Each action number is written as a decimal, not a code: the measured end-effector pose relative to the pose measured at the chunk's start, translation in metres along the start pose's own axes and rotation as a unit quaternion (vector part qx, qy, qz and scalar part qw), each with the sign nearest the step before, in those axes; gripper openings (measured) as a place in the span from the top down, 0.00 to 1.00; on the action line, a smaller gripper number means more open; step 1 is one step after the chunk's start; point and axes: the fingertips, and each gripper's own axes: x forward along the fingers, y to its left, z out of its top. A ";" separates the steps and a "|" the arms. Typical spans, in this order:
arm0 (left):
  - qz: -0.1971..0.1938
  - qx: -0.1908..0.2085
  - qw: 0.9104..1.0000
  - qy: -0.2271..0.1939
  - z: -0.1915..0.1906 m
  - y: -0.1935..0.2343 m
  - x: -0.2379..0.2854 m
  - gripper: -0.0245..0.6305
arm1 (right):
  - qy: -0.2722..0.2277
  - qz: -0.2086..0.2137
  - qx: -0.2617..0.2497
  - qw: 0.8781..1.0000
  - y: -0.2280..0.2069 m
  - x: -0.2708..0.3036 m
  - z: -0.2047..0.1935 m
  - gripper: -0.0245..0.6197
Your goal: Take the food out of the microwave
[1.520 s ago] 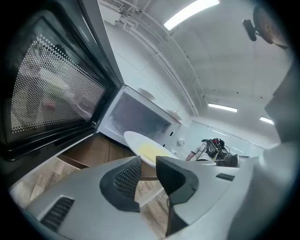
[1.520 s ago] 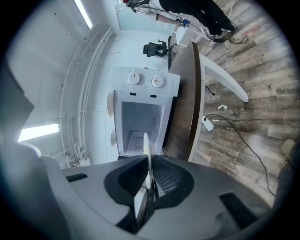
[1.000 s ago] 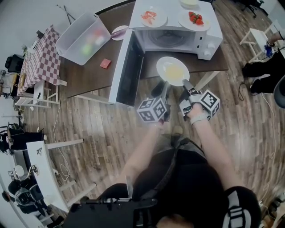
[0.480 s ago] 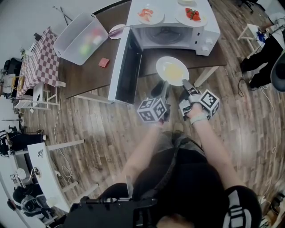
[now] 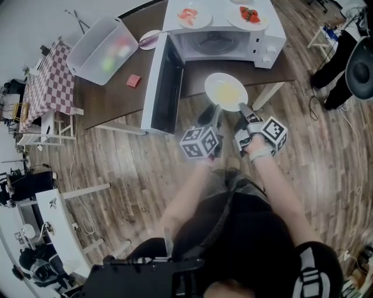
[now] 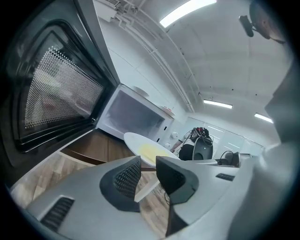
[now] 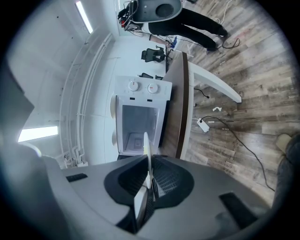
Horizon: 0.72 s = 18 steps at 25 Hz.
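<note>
Left gripper (image 5: pixel 215 110) (image 6: pixel 147 164): jaws wide apart, pressing nothing, tips just beside the near-left rim of the plate (image 5: pixel 211 84) (image 6: pixel 133 139). Right gripper (image 5: pixel 242 108) (image 7: pixel 150 164): jaws narrow, clamped on the plate's near-right rim, which its own view shows edge-on (image 7: pixel 146 145) between the pads. The plate is level in the air, out of the microwave (image 5: pixel 265 43) (image 6: pixel 136 115) (image 7: pixel 143 101), over the front edge of the table (image 5: pixel 116 99), right in front of the open cavity. Yellow food (image 5: pixel 228 93) sits in the plate's middle.

Table, left to right:
- Clear plastic bin (image 5: pixel 102 49) at the far-left corner, coloured bits inside, too blurred to name.
- Small red block (image 5: pixel 133 81) between the bin and the microwave door (image 5: pixel 163 81) (image 6: pixel 51 98).
- Small dish (image 5: pixel 150 39) at the far edge, just beside the microwave's left side.
- Door swung fully open, reaching past the front edge.
- Microwave at the right end; the cavity looks bare.
- On its top, a plate of reddish food (image 5: pixel 192 16) at left and a plate of red berries (image 5: pixel 249 16) at right.

Person in dark trousers (image 5: pixel 335 64) stands on the wood floor (image 5: pixel 326 163), off the table's right end.
</note>
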 end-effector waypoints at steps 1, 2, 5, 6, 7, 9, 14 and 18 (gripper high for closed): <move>0.000 0.001 1.000 0.001 0.000 0.000 0.000 0.81 | -0.001 0.000 0.001 1.000 0.000 0.000 0.000 0.91; -0.001 0.003 1.000 0.002 -0.001 0.001 0.000 0.81 | -0.001 0.002 0.003 1.000 0.000 0.001 -0.001 0.91; -0.004 0.008 1.000 0.005 -0.002 0.001 0.001 0.81 | -0.003 0.003 0.003 1.000 -0.002 0.001 0.000 0.91; -0.005 0.008 1.000 0.006 -0.002 0.001 0.001 0.81 | -0.003 0.001 0.003 1.000 -0.002 0.000 -0.001 0.91; -0.006 0.007 1.000 0.006 -0.002 0.001 0.001 0.81 | -0.004 0.000 0.003 1.000 -0.002 0.000 -0.001 0.91; -0.007 0.006 1.000 0.006 -0.002 0.002 -0.002 0.81 | -0.004 0.000 0.003 1.000 -0.002 0.000 -0.003 0.91; -0.011 0.003 1.000 0.007 -0.005 0.004 -0.011 0.81 | -0.008 0.003 0.012 1.000 -0.002 -0.005 -0.013 0.91; -0.013 0.003 1.000 0.007 -0.004 0.005 -0.015 0.81 | -0.011 -0.001 0.013 1.000 -0.003 -0.008 -0.016 0.91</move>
